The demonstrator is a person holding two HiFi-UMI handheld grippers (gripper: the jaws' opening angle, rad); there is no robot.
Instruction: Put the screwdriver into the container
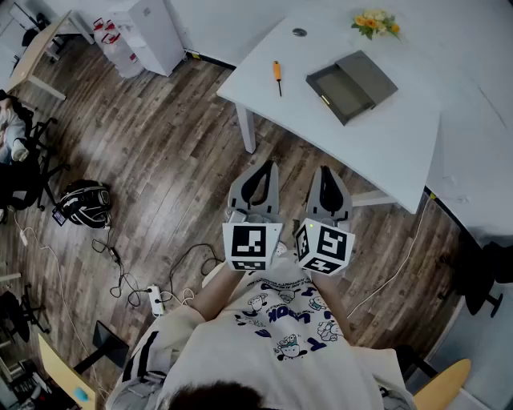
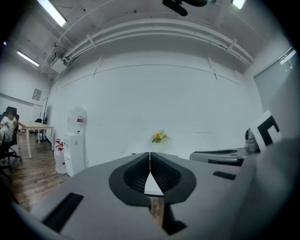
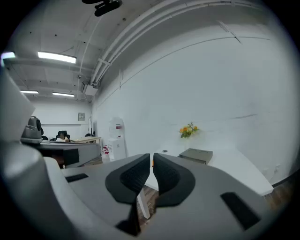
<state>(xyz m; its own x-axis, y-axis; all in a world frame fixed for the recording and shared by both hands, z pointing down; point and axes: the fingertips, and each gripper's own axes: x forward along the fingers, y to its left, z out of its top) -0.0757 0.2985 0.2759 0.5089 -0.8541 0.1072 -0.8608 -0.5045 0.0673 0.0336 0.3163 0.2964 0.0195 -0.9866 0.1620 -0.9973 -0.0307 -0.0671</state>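
Observation:
In the head view the screwdriver [image 1: 277, 74], orange-handled with a dark shaft, lies on the white table [image 1: 401, 144] near its left end. To its right on the same table sits the grey container [image 1: 351, 86], open and shallow; the right gripper view shows the container [image 3: 196, 155] beyond the jaws. Both grippers hover over the wooden floor close to the person's chest, well short of the table. My left gripper [image 1: 270, 166] [image 2: 150, 154] is shut with nothing in it. Beside it, my right gripper [image 1: 324, 170] [image 3: 152, 159] has its jaws nearly touching and holds nothing.
Yellow flowers [image 1: 375, 24] stand at the table's far edge. A water dispenser [image 1: 152, 32] is against the back wall. A backpack [image 1: 84, 204], cables and a power strip [image 1: 154, 298] lie on the floor at left. A person [image 1: 10, 128] sits at the far left.

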